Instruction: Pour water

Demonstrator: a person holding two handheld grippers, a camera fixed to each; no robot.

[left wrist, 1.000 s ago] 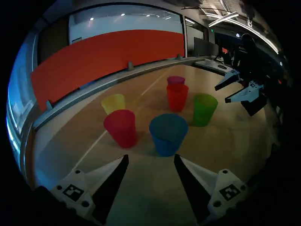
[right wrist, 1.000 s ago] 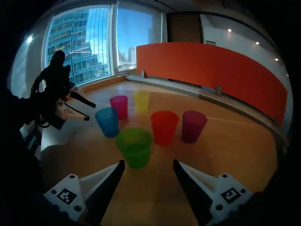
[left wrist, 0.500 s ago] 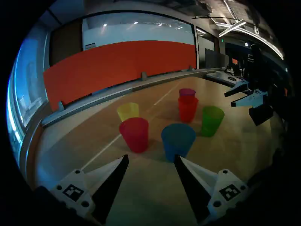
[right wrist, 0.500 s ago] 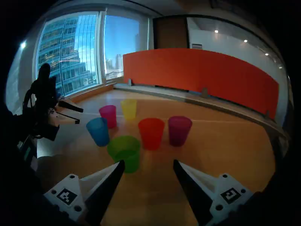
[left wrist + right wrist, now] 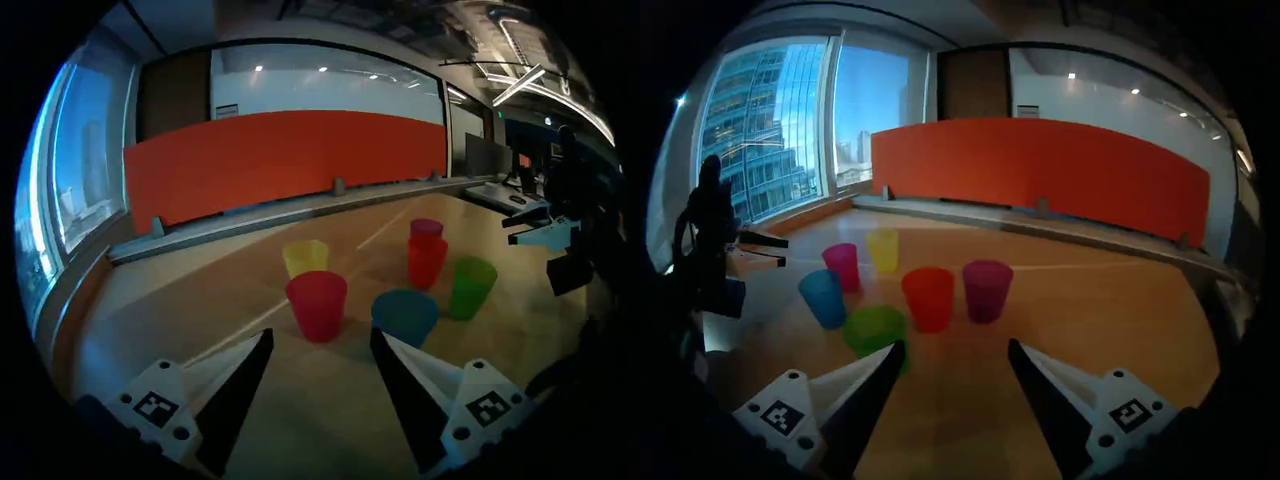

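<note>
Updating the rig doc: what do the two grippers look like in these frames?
Both match. Left gripper: two pointed white fingers with black inner faces, and at each base a square black-and-white marker and small screws. Right gripper: same build. Seen farther off, it carries a dark body behind the fingers.

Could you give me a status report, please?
Left gripper open, empty. Right gripper open, empty. Blue cup nearest left, green cup nearest right, both upright. Path clear.

Office, orange desk partition (image 5: 280,160), high-rise window (image 5: 768,144) view
</note>
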